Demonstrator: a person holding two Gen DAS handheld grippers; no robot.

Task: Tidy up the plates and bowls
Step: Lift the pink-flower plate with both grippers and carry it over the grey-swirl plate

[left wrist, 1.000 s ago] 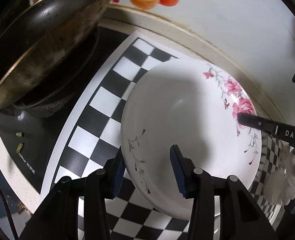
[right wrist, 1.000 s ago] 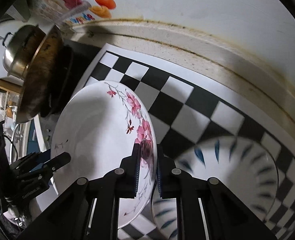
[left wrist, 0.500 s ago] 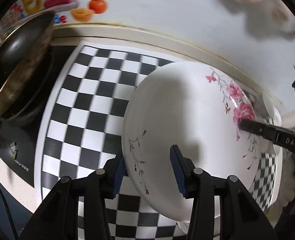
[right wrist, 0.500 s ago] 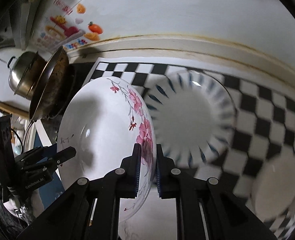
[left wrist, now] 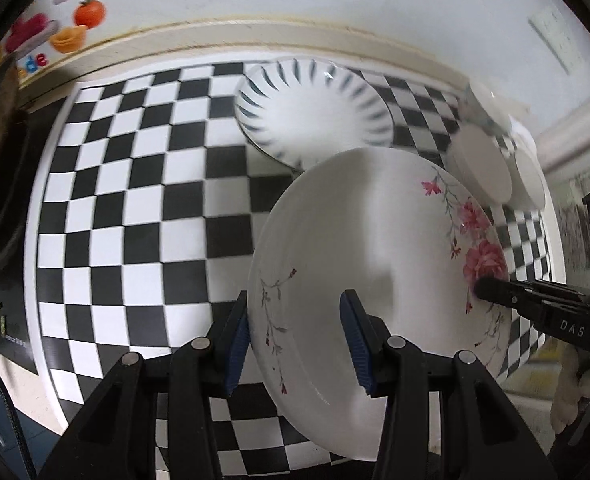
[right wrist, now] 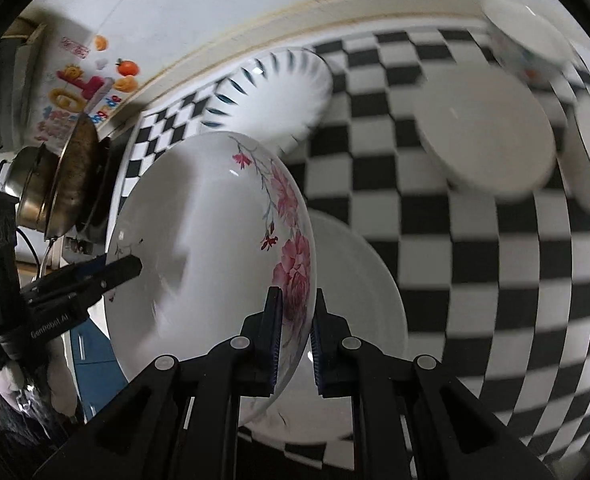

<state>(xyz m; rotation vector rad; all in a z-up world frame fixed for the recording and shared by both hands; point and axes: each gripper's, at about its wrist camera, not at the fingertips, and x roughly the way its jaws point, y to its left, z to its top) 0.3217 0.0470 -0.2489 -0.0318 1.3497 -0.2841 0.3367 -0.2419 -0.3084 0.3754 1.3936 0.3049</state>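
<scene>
Empty floral plate [left wrist: 375,272] between both hand-held grippers, above a plain plate [right wrist: 359,292].

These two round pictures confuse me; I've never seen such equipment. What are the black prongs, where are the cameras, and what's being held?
No robot here: a person holds a hand-operated claw in each hand, and a wide-angle camera on each looks along its prongs. One picture comes from the left claw, the other from the right claw. Both grip opposite rims of one floral plate, lifted and tilted above a checkered mat. On the mat lie a blue-striped plate, a plain white plate and white bowls.
</scene>
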